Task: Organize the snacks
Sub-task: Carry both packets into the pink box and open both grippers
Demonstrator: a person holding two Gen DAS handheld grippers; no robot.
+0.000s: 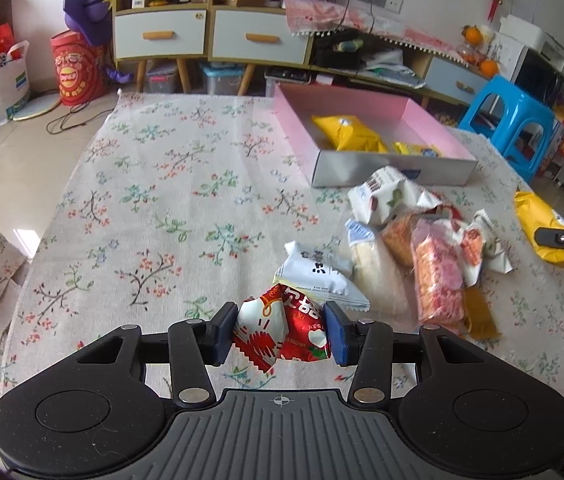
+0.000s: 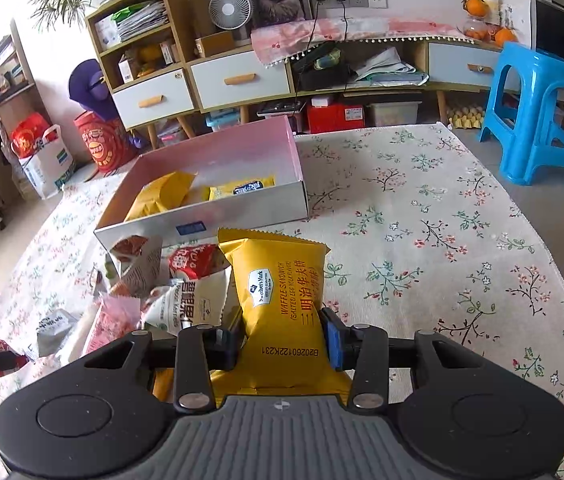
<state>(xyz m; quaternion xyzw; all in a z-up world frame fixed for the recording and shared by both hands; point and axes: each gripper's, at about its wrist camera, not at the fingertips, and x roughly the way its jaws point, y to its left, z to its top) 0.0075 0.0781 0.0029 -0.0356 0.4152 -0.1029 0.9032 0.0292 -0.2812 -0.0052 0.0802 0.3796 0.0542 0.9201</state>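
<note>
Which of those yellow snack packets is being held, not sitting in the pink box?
The yellow waffle sandwich packet, clamped in the right hand-held gripper. The other two yellow packets lie inside the pink box.

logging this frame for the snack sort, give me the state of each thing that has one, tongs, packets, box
left tongs: shut on the red snack packet
right tongs: shut on the yellow waffle sandwich packet
pink box: open, no lid on, two yellow packets inside
snack pile: loose on the tablecloth, outside the box
white packet: lying flat beside the pile
</note>
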